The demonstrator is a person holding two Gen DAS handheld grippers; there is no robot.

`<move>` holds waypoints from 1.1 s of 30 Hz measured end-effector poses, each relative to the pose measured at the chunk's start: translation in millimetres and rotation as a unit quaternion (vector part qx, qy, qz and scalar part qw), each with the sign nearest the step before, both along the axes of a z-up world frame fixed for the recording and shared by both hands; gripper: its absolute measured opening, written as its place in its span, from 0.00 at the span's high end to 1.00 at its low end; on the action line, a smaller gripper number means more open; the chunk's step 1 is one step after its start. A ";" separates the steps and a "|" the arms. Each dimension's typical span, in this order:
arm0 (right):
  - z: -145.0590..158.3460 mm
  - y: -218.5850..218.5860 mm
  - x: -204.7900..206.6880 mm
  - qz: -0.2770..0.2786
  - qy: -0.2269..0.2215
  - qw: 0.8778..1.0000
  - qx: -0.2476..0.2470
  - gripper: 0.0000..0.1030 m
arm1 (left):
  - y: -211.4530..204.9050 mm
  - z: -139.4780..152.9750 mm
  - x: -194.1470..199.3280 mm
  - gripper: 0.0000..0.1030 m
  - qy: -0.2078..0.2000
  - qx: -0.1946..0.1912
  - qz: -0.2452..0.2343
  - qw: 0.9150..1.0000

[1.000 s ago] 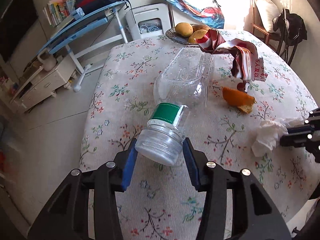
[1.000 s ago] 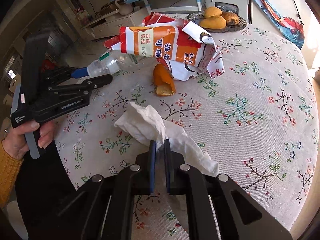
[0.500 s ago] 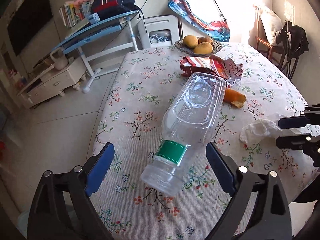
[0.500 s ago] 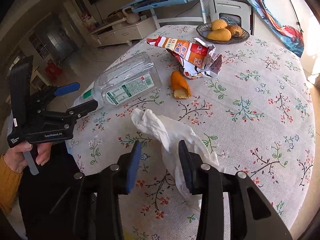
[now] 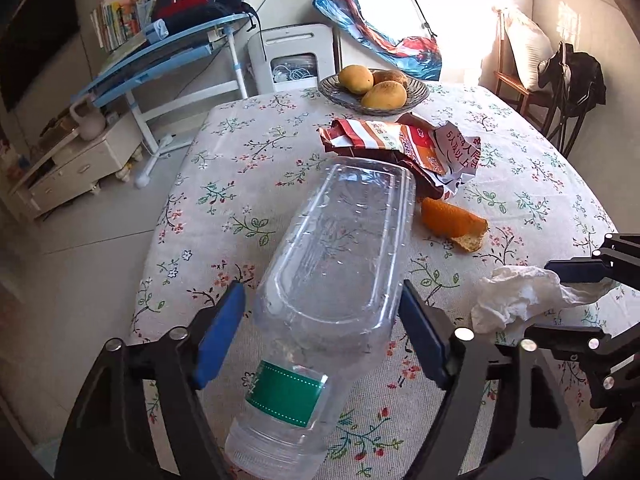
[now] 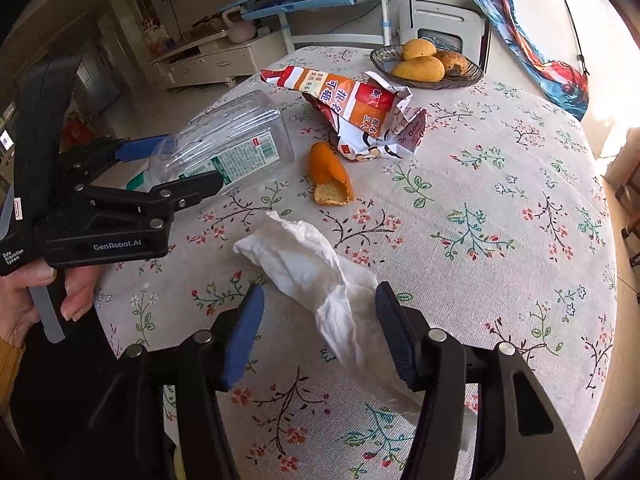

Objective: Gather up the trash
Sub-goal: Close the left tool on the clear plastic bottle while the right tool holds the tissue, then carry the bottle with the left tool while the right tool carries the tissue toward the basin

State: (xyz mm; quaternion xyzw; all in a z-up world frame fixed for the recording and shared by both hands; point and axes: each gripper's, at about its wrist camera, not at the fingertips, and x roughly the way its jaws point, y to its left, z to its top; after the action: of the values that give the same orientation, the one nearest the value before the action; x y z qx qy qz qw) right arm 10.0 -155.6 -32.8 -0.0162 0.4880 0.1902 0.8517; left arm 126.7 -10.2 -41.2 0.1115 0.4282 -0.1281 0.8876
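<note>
A clear plastic bottle (image 5: 332, 280) with a green label lies on the floral tablecloth, cap end toward me. My left gripper (image 5: 320, 332) is open, its blue pads on either side of the bottle's shoulder, apart from it. The bottle also shows in the right wrist view (image 6: 228, 144). A crumpled white tissue (image 6: 316, 280) lies between the open pads of my right gripper (image 6: 320, 328). It also shows in the left wrist view (image 5: 520, 296). An orange peel (image 6: 330, 176) and a torn orange-and-white snack bag (image 6: 360, 108) lie beyond.
A glass dish of mangoes (image 5: 374, 88) stands at the table's far edge. The table's left edge (image 5: 160, 216) drops to the tiled floor. A blue folding desk (image 5: 160, 56) and a white cabinet (image 5: 76, 164) stand beyond; a chair (image 5: 568, 80) at right.
Both grippers let go and opened: the left released the bottle, which now lies on the table, and the right released the tissue. Both then moved forward around their objects.
</note>
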 end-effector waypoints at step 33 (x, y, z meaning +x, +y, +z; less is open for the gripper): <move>14.6 -1.6 -52.1 -0.029 -0.016 0.992 0.124 0.87 | 28.0 18.5 -89.2 0.45 -0.063 0.006 0.067 0.996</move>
State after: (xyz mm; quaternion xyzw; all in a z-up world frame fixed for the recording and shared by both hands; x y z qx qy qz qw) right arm -42.2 -157.2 -18.2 0.1008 0.4474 0.2240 0.8600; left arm 37.5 17.8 -22.7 0.0957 0.3791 -0.0588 0.9185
